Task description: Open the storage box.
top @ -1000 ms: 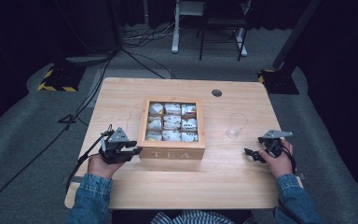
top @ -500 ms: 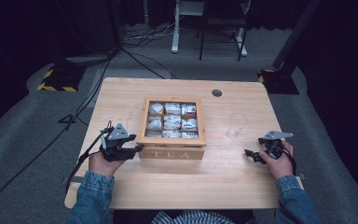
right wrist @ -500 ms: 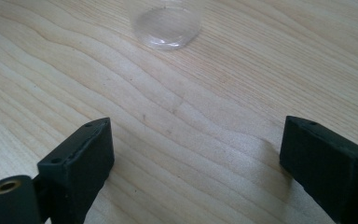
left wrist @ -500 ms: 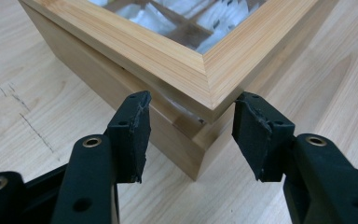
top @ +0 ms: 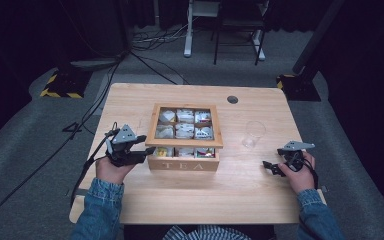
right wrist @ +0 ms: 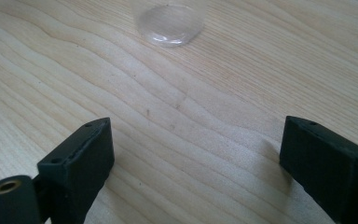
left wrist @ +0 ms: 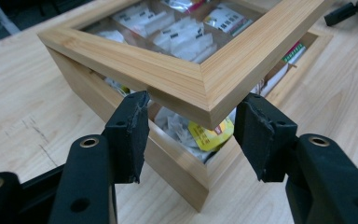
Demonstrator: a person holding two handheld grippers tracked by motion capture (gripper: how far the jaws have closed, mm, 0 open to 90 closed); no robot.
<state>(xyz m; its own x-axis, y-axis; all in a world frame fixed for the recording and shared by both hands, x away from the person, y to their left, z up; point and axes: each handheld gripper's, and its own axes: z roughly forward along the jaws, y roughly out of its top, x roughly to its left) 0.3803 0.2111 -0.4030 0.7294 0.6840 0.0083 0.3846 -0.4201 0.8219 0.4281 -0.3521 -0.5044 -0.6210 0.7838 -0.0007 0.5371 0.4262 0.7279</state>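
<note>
One wooden tea box [top: 185,162] is sitting mid-table [top: 130,200], its glass-paned lid [left wrist: 186,79] lifted at the near left corner and hanging tilted over the base. Packets of tea [left wrist: 209,135] are showing through the gap and under the pane. I am holding my left gripper [top: 142,150] at that raised corner; its jaws have just been opening and are standing apart, the corner between them, the pads [left wrist: 130,130] not pressing on it. One clear glass [top: 253,134] is standing right of the box, well apart. I am resting my right gripper [top: 271,167] near the table's right edge, jaws wide apart over bare wood, aimed toward the glass.
</note>
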